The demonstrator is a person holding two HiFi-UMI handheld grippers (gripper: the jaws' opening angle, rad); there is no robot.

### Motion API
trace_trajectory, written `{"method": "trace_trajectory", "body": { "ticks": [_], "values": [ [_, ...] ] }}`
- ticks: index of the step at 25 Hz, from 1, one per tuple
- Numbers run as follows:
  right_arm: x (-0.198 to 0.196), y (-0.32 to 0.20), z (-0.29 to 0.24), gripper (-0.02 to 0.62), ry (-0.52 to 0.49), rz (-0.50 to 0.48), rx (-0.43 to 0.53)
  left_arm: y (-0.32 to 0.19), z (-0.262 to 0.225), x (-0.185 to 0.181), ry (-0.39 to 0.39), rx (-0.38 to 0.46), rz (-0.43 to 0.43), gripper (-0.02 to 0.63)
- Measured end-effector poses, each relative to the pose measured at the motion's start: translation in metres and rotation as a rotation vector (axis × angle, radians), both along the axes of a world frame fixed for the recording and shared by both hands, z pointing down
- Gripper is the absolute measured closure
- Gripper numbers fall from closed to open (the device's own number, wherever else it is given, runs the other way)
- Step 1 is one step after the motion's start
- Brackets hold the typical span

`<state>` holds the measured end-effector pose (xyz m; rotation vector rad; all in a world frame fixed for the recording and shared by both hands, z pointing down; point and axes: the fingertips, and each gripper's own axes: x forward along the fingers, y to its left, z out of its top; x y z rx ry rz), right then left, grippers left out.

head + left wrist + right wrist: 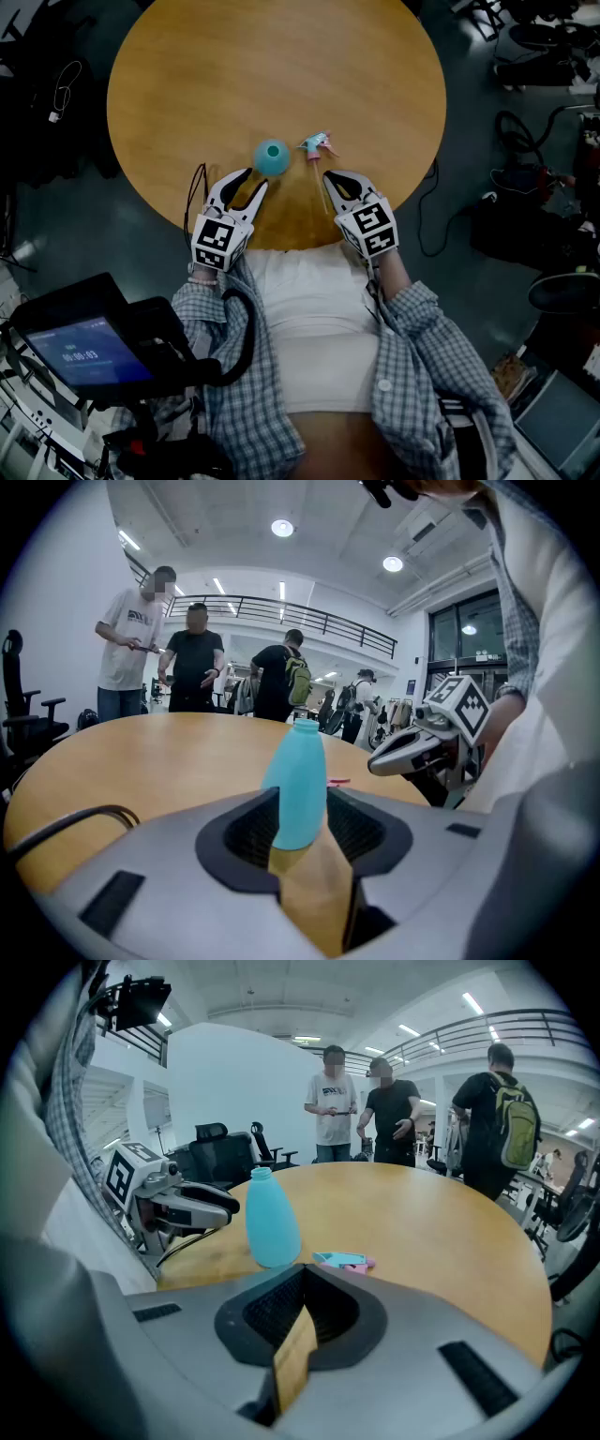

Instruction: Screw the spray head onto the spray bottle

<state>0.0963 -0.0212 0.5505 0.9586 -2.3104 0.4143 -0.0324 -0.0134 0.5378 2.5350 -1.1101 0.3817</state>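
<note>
A teal spray bottle (272, 157) stands upright, without a head, near the front edge of the round wooden table (234, 66). The pink and blue spray head (318, 144) lies on its side just right of it. My left gripper (255, 179) is open just short of the bottle, which stands beyond its fingertips, not between them. In the left gripper view the bottle (296, 785) rises straight ahead of the jaws. My right gripper (329, 175) is shut and holds nothing, a little nearer than the spray head (343, 1261), with the bottle (271, 1220) to its front left.
A black cable (195, 192) hangs over the table's front left edge. A device with a lit screen (84, 354) sits at the lower left. Beyond the table's far side stand three people (394, 1115), with office chairs (220, 1152) nearby.
</note>
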Motion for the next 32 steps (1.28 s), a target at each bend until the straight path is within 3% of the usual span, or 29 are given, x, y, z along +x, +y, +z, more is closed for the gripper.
{"method": "trace_trajectory", "body": {
  "ticks": [6, 9, 22, 24, 26, 32],
  "values": [
    [0.000, -0.007, -0.003, 0.601, 0.009, -0.002, -0.010, -0.013, 0.022, 0.002, -0.135, 0.005, 0.036, 0.209],
    [0.001, -0.011, 0.001, 0.601, 0.018, -0.001, -0.019, -0.025, 0.035, 0.005, -0.154, -0.016, 0.044, 0.137],
    [0.021, -0.016, 0.009, 0.601, 0.035, 0.038, -0.053, -0.055, 0.055, 0.051, -0.194, 0.032, 0.160, 0.137],
    [0.024, -0.018, 0.009, 0.601, 0.041, 0.040, -0.054, -0.055, 0.054, 0.054, -0.213, 0.043, 0.186, 0.183],
    [0.024, -0.024, 0.008, 0.601, 0.053, 0.044, -0.050, -0.055, 0.051, 0.053, -0.219, 0.049, 0.198, 0.184],
    [0.031, -0.051, 0.023, 0.594, 0.173, 0.025, -0.080, -0.054, 0.050, 0.050, -0.226, 0.046, 0.191, 0.186]
  ]
}}
